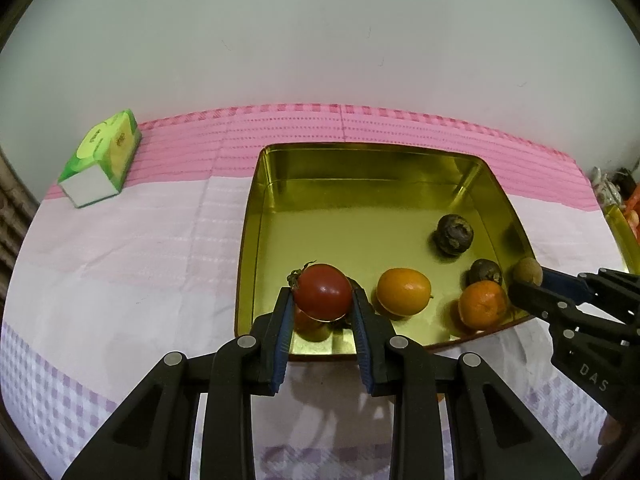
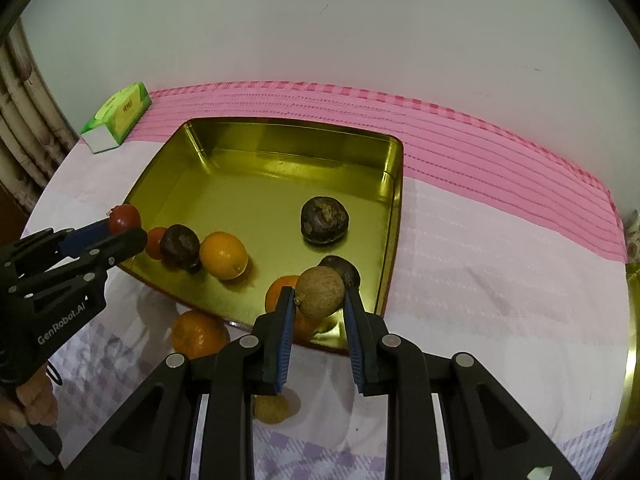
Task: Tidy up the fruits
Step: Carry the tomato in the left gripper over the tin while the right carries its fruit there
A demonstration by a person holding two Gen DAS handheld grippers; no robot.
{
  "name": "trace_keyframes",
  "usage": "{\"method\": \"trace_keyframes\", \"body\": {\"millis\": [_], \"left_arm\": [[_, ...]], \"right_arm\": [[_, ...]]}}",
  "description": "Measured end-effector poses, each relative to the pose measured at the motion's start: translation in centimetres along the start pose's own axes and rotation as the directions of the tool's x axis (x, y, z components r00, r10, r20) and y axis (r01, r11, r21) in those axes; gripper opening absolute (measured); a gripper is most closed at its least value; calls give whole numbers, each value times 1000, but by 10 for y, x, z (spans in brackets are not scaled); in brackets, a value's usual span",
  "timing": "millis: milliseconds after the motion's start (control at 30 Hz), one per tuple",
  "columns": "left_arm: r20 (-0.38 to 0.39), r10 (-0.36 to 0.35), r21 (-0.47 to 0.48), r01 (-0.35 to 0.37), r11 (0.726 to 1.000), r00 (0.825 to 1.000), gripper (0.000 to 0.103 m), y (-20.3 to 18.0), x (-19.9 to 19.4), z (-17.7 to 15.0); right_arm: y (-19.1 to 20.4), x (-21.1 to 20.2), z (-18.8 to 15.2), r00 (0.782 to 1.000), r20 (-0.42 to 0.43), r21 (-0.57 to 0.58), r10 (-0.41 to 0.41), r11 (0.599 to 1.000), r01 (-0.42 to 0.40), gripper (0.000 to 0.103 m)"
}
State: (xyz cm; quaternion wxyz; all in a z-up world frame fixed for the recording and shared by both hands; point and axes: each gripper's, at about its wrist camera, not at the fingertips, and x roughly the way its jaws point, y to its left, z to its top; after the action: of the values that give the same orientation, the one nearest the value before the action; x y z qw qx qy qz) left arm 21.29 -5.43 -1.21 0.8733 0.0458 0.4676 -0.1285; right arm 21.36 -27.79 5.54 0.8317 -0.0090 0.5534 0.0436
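Left gripper clamped on tomato, held above the near-left corner of the tin. Right gripper clamped on a brown fruit, over the tin's near-right edge. Both loads sit just past the near rim; tin floor lies ahead and below each. Inside: orange, tangerine, two dark fruits. Another tangerine remains on the surface, nearer the left gripper.
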Motion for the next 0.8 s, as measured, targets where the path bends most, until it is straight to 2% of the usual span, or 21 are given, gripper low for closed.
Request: {"method": "trace_keyframes", "body": {"millis": [367,800], "left_arm": [[-20,11,2,-11,1000,1000,29,-1,20,4],[-15,21,4,-21,1000,1000,29,-1,22,8]], "right_arm": [[-2,15,6,1000,-13,-5,-4,1000,4,23],[-4,22,13,1000,-20,2,-6,1000,6,23]]}}
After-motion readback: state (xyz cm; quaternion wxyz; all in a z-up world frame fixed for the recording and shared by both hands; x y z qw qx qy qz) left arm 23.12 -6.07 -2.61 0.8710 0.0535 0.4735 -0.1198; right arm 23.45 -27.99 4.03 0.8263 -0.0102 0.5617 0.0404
